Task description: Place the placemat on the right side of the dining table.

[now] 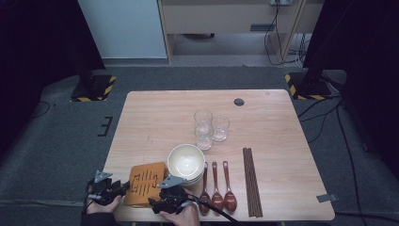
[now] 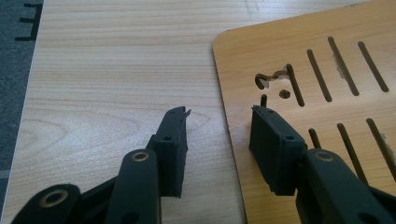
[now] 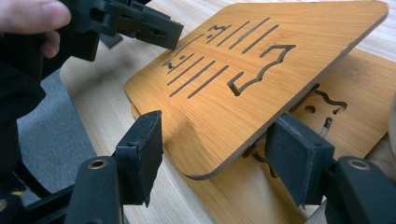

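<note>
My left tongs stand open, straddling the near edge of the bamboo boards without pinching them. My right tongs are open too: a corner of the upper board sits between the pads, one pad clearly off it, the other tucked under its raised edge. That board is tilted up off the lower board, at the near left of the table. With nothing clamped, I judge it could slide off the pad and slap down, shove the lower board over the table edge, or knock the bowls just beside it
</note>
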`<action>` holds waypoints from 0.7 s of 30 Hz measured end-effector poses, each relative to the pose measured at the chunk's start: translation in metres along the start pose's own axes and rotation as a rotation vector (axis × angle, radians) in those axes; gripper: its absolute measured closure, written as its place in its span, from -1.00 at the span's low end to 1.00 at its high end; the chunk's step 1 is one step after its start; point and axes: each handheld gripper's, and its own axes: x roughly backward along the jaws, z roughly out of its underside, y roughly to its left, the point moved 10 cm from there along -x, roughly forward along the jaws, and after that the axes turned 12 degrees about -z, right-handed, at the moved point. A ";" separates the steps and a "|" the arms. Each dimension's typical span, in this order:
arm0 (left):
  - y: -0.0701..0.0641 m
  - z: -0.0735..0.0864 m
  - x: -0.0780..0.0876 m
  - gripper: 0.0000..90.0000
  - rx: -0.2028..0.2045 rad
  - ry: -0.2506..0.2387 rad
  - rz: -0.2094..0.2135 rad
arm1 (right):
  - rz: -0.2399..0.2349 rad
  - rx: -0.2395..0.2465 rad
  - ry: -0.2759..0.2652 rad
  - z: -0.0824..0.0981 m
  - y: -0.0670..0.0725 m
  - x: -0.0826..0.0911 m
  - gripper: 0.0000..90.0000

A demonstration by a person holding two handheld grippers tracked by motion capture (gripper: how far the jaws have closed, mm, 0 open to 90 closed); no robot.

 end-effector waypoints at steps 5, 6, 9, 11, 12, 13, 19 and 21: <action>0.000 0.000 0.000 0.24 0.001 -0.001 -0.001 | 0.007 -0.018 -0.007 -0.001 0.001 0.000 -0.16; 0.000 0.000 0.000 0.24 0.002 -0.001 -0.001 | 0.008 -0.021 -0.009 -0.001 0.002 0.000 -0.16; 0.001 0.000 0.000 0.25 0.007 -0.002 0.000 | 0.001 -0.035 -0.018 -0.001 0.004 0.000 -0.12; 0.001 0.000 0.000 0.25 0.007 -0.003 0.000 | 0.006 -0.029 -0.024 -0.003 0.005 0.000 -0.12; 0.001 0.000 0.000 0.25 0.007 -0.003 0.000 | 0.006 -0.029 -0.024 -0.003 0.005 0.000 -0.12; 0.001 0.000 0.000 0.25 0.007 -0.003 0.000 | 0.005 -0.028 -0.030 -0.004 0.007 0.001 -0.11; 0.000 0.000 0.000 0.25 0.006 -0.005 0.005 | -0.011 -0.048 -0.046 -0.006 0.008 0.003 -0.08; 0.000 0.000 0.000 0.25 0.006 -0.005 0.005 | -0.006 -0.058 -0.046 -0.006 0.008 0.003 -0.08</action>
